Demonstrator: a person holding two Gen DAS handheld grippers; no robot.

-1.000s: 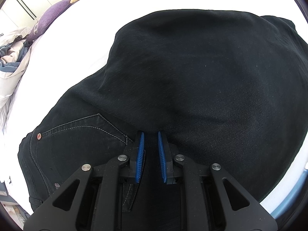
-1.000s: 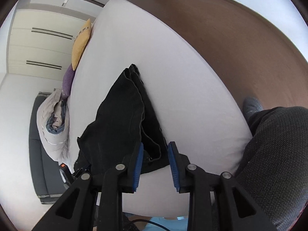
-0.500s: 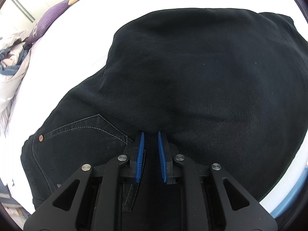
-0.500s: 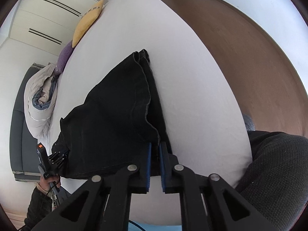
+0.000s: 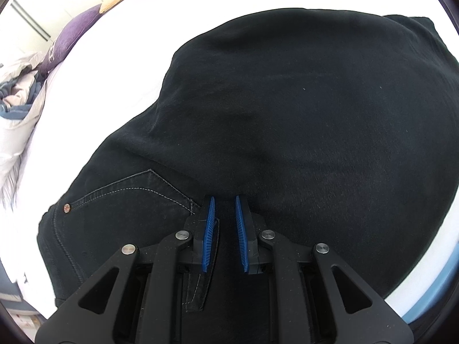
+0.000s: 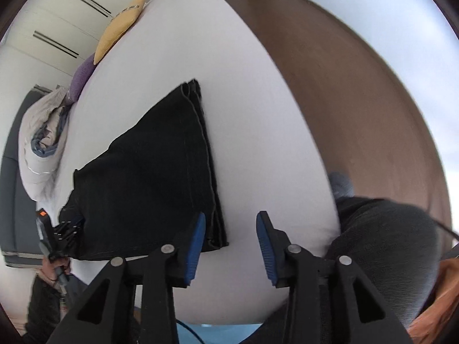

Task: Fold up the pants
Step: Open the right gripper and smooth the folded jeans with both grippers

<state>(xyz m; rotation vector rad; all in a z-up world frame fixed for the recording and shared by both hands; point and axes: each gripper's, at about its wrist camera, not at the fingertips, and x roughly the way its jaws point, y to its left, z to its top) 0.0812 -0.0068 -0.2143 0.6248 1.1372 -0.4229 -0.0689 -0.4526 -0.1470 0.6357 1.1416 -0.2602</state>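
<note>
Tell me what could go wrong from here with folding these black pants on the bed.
The right gripper is opening with only sheet between its pads, so the pants corner beside it lies free and the stacked edges might slip apart. The left gripper pinches fabric at the waist end, so any pull could drag the fold askew.

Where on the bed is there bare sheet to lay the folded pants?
Bare sheet runs between the pants and the bed's floor-side edge, and on up toward the yellow pillow. Crowded on the other side: the duvet and purple pillow lie close to the pants.
</note>
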